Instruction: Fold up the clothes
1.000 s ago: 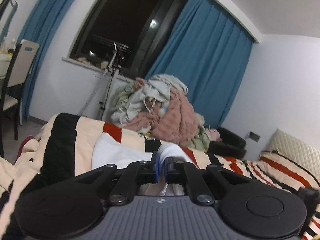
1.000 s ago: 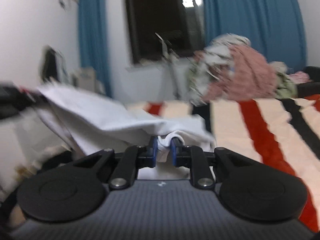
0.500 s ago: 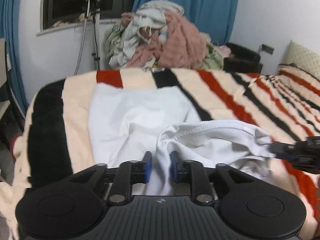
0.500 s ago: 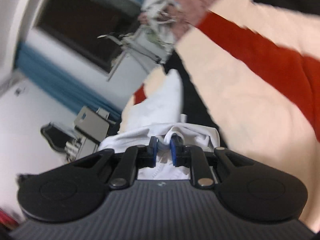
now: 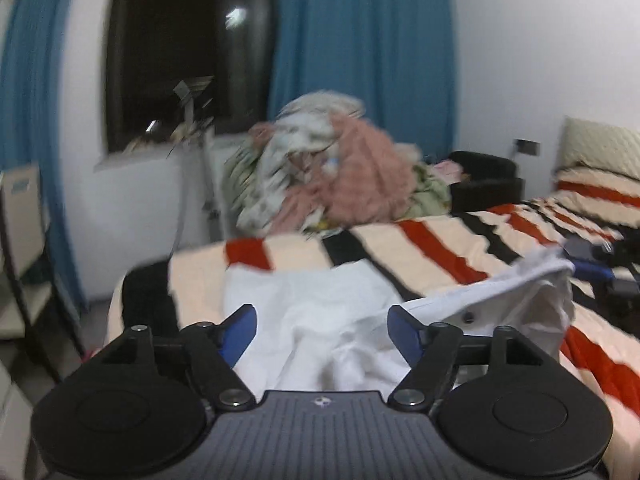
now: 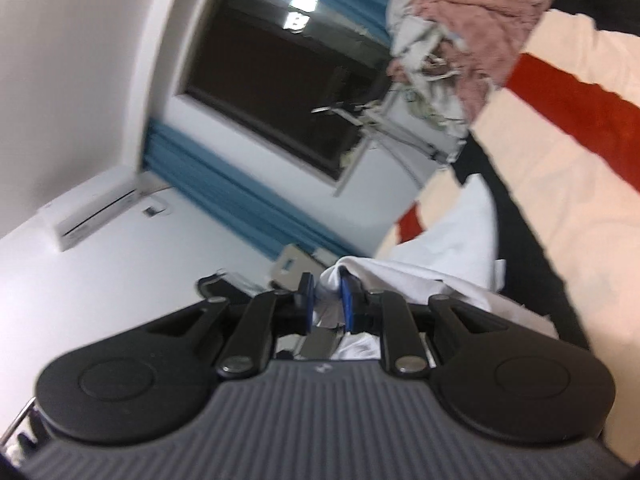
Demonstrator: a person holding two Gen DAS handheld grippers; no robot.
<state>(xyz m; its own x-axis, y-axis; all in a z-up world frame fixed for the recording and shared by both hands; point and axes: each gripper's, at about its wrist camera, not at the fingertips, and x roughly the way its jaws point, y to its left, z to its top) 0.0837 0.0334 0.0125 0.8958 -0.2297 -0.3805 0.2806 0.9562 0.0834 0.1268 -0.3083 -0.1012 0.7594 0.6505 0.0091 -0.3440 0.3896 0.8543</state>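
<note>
A white garment point(image 5: 320, 316) lies on the striped blanket point(image 5: 432, 256) of the bed. My left gripper point(image 5: 322, 330) is open above it, blue pads wide apart with nothing between them. One corner of the garment is lifted toward the right, where my right gripper point(image 5: 592, 264) shows as a dark blurred shape. In the right wrist view my right gripper point(image 6: 326, 298) is shut on a fold of the white garment point(image 6: 448, 232), and the view is rolled sideways.
A heap of pink and pale clothes point(image 5: 336, 172) lies at the bed's far end. A chair point(image 5: 24, 216) stands left of the bed. A dark window point(image 5: 180, 52) with blue curtains is behind, and a black armchair point(image 5: 484, 180) at right.
My left gripper has opened and let go of the white garment, and has tilted up. My right gripper still holds its fold and has rolled further sideways.
</note>
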